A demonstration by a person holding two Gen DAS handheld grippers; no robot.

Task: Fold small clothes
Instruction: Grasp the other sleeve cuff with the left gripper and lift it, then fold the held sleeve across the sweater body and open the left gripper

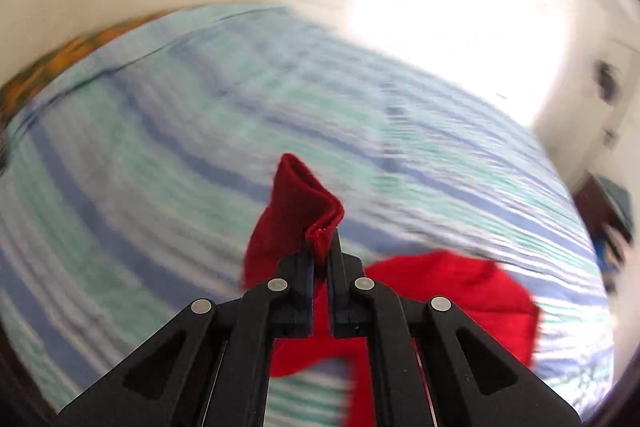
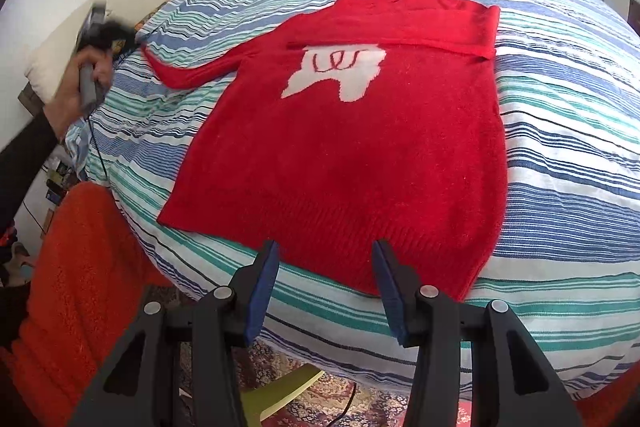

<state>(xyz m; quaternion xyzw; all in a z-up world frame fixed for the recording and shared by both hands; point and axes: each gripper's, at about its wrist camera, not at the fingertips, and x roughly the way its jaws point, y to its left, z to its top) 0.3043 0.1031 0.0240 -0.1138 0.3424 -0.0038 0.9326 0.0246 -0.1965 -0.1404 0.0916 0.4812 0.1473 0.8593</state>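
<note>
Gripping the sweater [image 2: 344, 155] cuff [image 1: 316, 223], blurred left gripper [image 1: 320, 247]; right gripper [image 2: 326, 259] agape, empty.

A home bedroom: striped bedspread [image 2: 560, 163] over a bed, pillow [image 2: 44, 67], patterned rug [image 2: 320, 399]

Red sweater [image 2: 344, 147] lies flat, one sleeve folded across its chest.

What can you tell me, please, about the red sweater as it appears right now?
The red sweater is a fuzzy knit with a ribbed hem and a white patch bearing red squiggles on the chest. It lies flat on the striped bedspread, front up. One sleeve is folded across the chest; the other stretches out to the left gripper, whose jaws pinch its cuff and lift it. The right gripper hovers open by the hem, not touching.
</note>
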